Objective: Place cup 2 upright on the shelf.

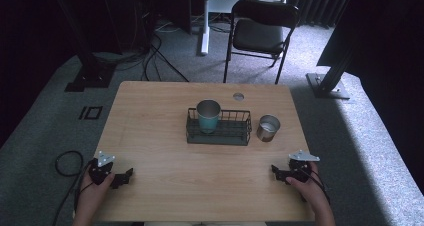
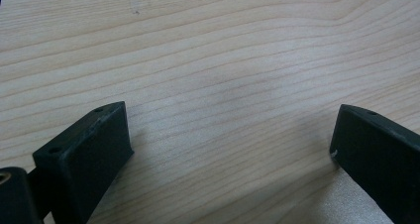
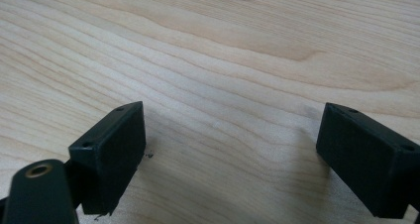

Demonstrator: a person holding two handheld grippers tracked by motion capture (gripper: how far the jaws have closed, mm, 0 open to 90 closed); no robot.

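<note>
Starting posture. My left tongs (image 1: 121, 177) and right tongs (image 1: 278, 172) rest low at the near corners of the wooden counter (image 1: 150, 136), each with its jaws spread wide apart and nothing between them; both gripper views look down on bare wood grain framed by the two black jaws. The work lies across the counter from me: a teal cup (image 1: 208, 116) stands upright inside the black wire basket (image 1: 235, 133), toward its left end, and a steel cup (image 1: 268, 128) stands upright on the counter just beside the basket's right end, apart from it. I judge this to be the approach step, with no grasp yet begun. The steel cup is nearest my right tongs, so the next move calls for carrying that hand forward, levelling the open jaws at the cup's wall, and straddling it squarely before closing, without nudging the basket alongside.
</note>
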